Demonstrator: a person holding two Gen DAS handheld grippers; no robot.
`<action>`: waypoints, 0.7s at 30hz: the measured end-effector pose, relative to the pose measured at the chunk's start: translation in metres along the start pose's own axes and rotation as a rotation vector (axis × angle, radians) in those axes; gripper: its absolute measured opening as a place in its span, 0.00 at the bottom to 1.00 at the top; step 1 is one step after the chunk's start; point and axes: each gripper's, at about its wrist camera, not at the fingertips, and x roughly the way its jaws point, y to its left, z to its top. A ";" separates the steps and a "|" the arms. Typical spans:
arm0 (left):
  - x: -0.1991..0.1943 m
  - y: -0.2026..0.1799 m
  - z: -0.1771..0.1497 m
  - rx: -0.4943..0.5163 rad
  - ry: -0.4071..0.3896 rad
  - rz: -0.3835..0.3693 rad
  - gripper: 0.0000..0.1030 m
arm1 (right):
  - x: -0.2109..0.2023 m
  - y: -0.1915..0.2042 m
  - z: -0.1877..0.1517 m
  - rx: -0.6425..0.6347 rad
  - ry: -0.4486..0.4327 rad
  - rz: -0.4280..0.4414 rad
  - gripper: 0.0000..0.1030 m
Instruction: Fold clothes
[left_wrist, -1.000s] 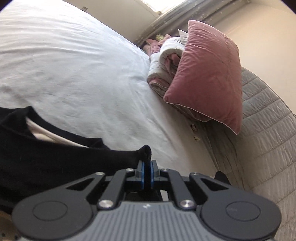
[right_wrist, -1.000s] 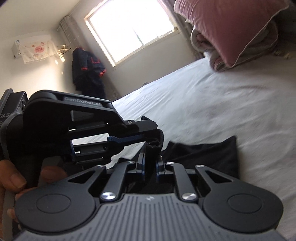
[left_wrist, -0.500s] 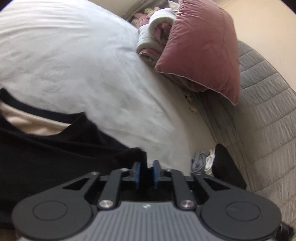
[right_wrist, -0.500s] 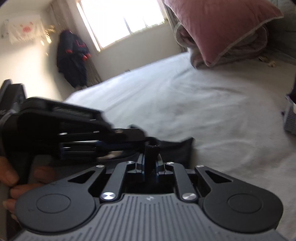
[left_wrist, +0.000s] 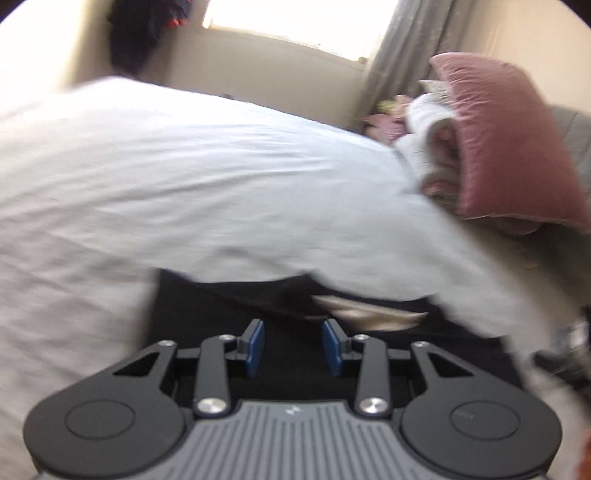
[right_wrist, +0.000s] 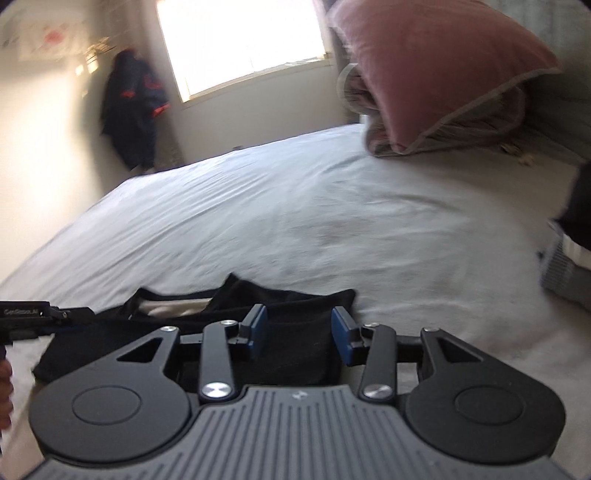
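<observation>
A black garment (left_wrist: 229, 295) with a pale lining at its neck lies flat on the white bed sheet (left_wrist: 184, 177). My left gripper (left_wrist: 293, 341) hovers just over it, its jaws opening, blue pads apart with no cloth pinched between them. In the right wrist view the same black garment (right_wrist: 295, 332) lies under my right gripper (right_wrist: 298, 332), whose jaws are also opening and press on nothing. The left gripper's arm (right_wrist: 33, 319) shows at the left edge of that view, over the garment's far end.
A pink pillow (left_wrist: 506, 136) leans on folded blankets (left_wrist: 432, 140) at the head of the bed. A grey quilted headboard (left_wrist: 576, 133) stands behind it. Dark clothes (right_wrist: 131, 110) hang by the bright window (right_wrist: 240, 44). A grey and black cloth pile (right_wrist: 569, 266) lies at the right.
Both grippers were shut on the black garment's edges and now stand open, with the cloth lying flat. The left gripper has swung sideways and turned, so it faces the window.
</observation>
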 end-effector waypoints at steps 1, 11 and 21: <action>0.002 0.010 -0.003 0.017 0.001 0.023 0.35 | 0.003 0.004 -0.002 -0.020 -0.001 0.009 0.42; -0.011 0.042 -0.011 0.054 -0.071 -0.056 0.38 | 0.033 0.011 -0.022 -0.117 0.077 -0.044 0.43; -0.022 0.046 -0.023 0.029 -0.092 -0.049 0.41 | 0.035 0.012 -0.024 -0.124 0.085 -0.108 0.46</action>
